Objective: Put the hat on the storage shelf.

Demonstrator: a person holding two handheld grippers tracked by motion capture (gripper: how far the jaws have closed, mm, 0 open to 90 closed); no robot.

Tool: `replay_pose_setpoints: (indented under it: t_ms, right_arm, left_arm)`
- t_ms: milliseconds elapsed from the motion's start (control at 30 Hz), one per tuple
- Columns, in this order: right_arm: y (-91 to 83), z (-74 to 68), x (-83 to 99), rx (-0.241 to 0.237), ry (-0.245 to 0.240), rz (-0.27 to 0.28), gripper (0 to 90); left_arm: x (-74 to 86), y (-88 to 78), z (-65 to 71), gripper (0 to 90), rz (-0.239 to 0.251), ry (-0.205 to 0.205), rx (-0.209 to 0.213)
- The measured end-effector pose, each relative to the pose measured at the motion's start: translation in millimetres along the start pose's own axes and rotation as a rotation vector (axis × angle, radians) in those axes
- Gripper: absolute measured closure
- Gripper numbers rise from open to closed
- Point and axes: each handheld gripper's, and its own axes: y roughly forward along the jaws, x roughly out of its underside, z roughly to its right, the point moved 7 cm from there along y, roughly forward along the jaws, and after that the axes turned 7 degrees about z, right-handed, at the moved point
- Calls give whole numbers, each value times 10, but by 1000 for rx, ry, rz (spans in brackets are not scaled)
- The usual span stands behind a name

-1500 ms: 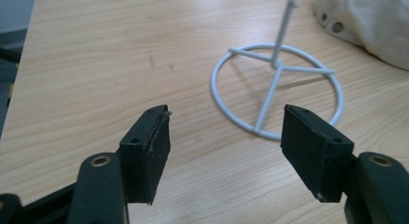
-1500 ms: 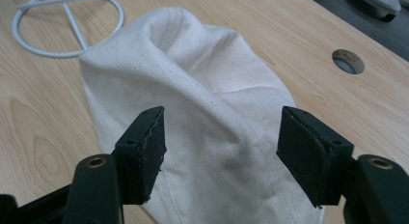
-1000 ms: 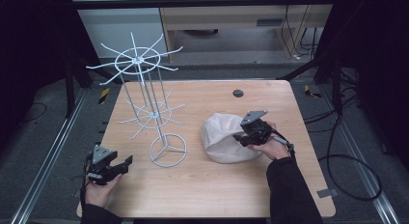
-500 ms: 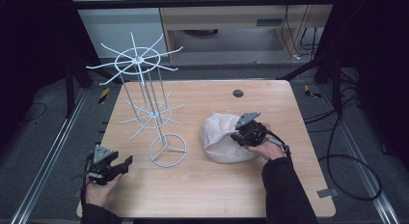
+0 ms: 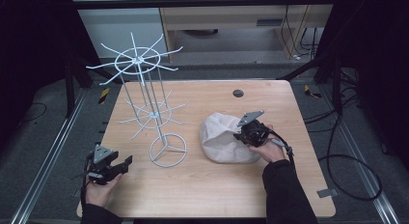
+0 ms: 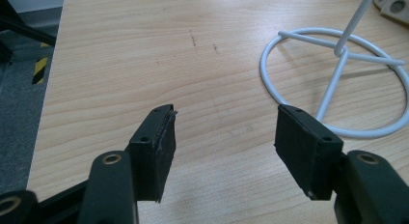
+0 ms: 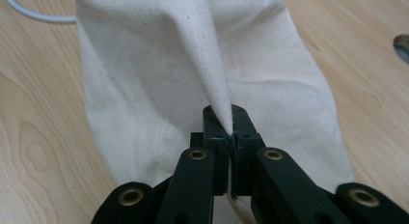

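Observation:
A cream cloth bag lies on the wooden table, right of centre. My right gripper sits at its right side; its jaws have just been closing and now pinch a raised fold of the cloth bag, as the right gripper view shows. A white wire display stand with spoked tiers rises left of centre on a ring base. My left gripper rests near the front left corner, open, nothing between its pads; in its own view the left gripper points at bare wood beside the ring base.
A small dark round grommet sits in the table's far right area. Metal rails run along both sides of the table. A cable trails from the right gripper over the right edge to the floor.
The right gripper's jaws have closed onto a fold of the bag, and that hand shifted slightly left. The left gripper stayed where it was.

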Motion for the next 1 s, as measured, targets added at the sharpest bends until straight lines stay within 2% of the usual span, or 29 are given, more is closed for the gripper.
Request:
replay_pose_setpoints:
  t_ms: [167, 433, 600, 867, 1000]
  right_arm:
    - [-134, -25, -62, 2, 14, 71, 888]
    - [-460, -108, -194, 30, 18, 224, 888]
    - [-670, -163, -243, 60, 49, 329, 888]
    - [-983, -196, -367, 103, 86, 462, 888]
    - [-1118, -232, -448, 94, 111, 521, 889]
  left_arm:
    - [-4, -3, 1, 394, 3, 0, -1]
    - [-4, -3, -1, 394, 3, 0, -5]
    - [-2, -2, -1, 394, 3, 2, -6]
    - [3, -8, -2, 394, 8, 0, -12]
    - [15, -3, -7, 393, 4, 1, -15]
